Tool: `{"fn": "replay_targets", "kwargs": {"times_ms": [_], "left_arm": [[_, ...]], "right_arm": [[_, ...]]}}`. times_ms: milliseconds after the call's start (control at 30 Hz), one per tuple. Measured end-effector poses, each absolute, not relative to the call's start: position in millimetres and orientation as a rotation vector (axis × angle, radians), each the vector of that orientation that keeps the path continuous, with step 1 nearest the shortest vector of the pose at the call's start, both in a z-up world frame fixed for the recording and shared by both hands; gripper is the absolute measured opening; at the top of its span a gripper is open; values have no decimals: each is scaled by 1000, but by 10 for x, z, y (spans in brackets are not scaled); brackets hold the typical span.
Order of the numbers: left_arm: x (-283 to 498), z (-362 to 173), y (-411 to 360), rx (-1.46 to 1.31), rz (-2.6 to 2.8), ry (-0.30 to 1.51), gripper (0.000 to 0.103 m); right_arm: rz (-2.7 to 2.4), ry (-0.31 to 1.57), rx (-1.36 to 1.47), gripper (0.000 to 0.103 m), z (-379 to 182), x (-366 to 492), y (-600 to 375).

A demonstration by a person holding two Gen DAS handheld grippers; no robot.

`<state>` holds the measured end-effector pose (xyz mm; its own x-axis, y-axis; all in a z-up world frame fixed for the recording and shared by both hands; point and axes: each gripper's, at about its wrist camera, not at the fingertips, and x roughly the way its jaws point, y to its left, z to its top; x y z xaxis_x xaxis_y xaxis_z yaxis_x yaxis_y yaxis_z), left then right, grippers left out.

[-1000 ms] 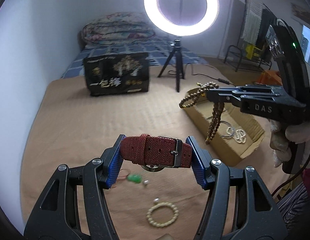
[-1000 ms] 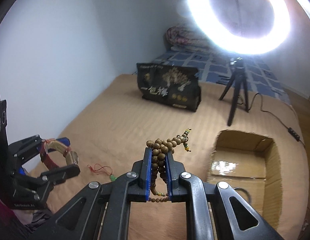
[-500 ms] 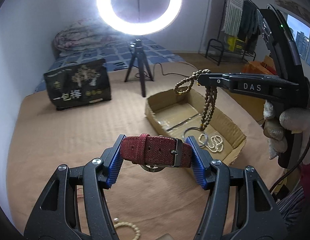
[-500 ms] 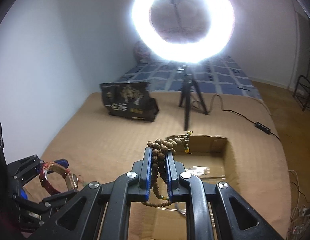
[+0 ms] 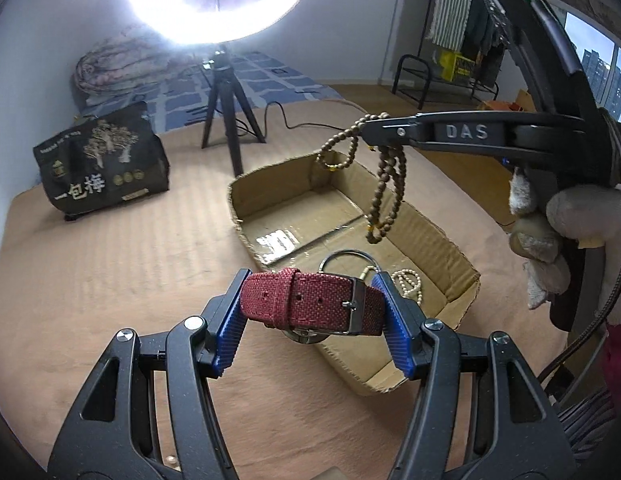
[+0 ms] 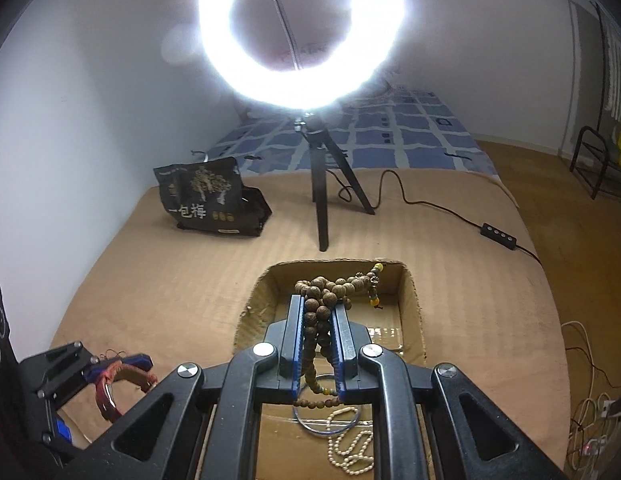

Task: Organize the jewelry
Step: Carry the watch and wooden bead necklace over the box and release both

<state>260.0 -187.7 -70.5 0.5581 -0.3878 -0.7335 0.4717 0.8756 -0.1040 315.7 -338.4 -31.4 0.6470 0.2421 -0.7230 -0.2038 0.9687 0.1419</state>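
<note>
Left wrist view, lower centre: a red woven watch strap [image 5: 310,307] with a metal buckle, clamped crosswise between the blue pads of the left gripper [image 5: 311,316], whose jaws are closed on its two ends; it hangs in front of the near rim of the cardboard box [image 5: 442,236]. Upper right of the same view: the right gripper [image 5: 370,136], held by a gloved hand [image 5: 566,236], with its jaws closed on a brown wooden bead string [image 5: 384,192] that dangles in loops above the open box.

Right wrist view, centre: the bead string [image 6: 322,308] bunched between the narrow-set blue pads of the right gripper [image 6: 317,344], directly over the box [image 6: 254,304]. On the box floor, lower centre: a thin metal bangle [image 6: 310,424] and a white pearl strand [image 6: 350,448], lying just beside each other. Lower left corner: the left gripper [image 6: 110,376] with the strap [image 6: 106,396].

Surroundings: the box rests on a tan bed cover [image 6: 170,280]. Behind it stand a lit ring light [image 6: 302,32] on a black tripod [image 6: 322,192] and, to the left, a black printed bag [image 6: 206,204].
</note>
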Motion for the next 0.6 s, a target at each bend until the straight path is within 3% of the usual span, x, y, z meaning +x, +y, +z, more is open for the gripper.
{"fn": "replay_targets", "kwargs": {"times_ms": [600], "left_arm": [[2643,-832,-2114,112,-525,872,65]], "right_arm": [[226,893,63,11,-579,3331,-3569]]}}
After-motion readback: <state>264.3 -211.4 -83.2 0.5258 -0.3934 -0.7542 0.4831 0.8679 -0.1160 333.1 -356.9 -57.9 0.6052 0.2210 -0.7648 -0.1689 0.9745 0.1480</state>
